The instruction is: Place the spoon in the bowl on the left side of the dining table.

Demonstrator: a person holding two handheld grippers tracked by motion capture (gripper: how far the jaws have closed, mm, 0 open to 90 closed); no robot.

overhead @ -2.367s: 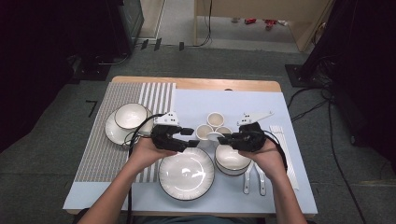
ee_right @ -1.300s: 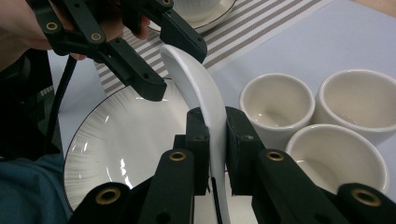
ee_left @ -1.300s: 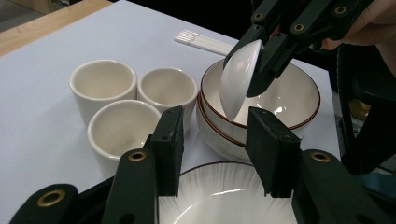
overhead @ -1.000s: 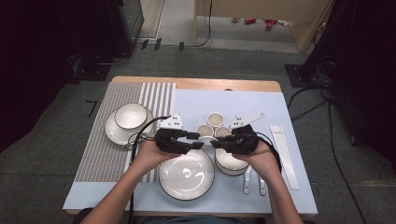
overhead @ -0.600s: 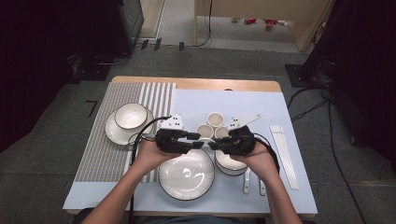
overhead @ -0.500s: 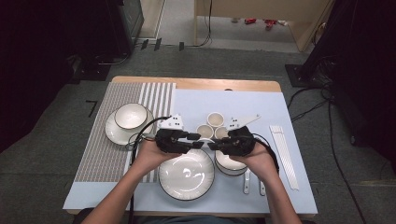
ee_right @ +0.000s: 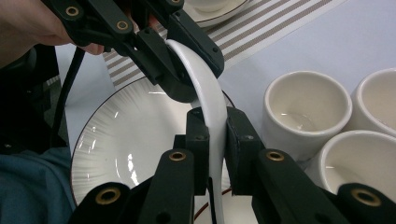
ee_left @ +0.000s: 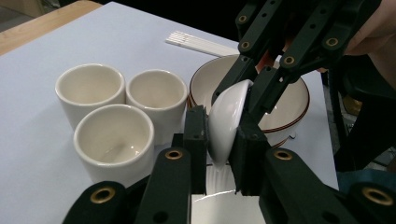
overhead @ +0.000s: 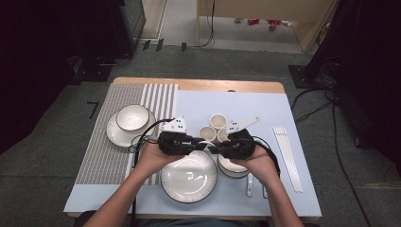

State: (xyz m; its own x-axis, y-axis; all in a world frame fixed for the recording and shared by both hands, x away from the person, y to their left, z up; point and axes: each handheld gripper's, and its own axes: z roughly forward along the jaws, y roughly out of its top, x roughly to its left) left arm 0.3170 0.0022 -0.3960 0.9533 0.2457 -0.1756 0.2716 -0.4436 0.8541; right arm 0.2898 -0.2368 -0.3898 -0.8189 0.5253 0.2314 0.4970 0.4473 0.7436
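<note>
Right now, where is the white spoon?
In the high view the white spoon is mid-table, held between both grippers, above the big plate and just before the three cups.

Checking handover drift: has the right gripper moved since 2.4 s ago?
Yes. In the high view the right gripper has shifted slightly left, measured against the bowl beneath it, towards the plate.

Right gripper (ee_right: pixel 215 140) has its two black jaws pinched on the edge of a small white dish (ee_right: pixel 208 107), which stands on edge, tilted. The left gripper (ee_right: pixel 180 65) clamps the dish's far end from the upper left. Below lies a ribbed white plate (ee_right: pixel 116 144); three cream cups (ee_right: pixel 306 109) cluster at right, striped mat (ee_right: pixel 275 28) beyond.
</note>
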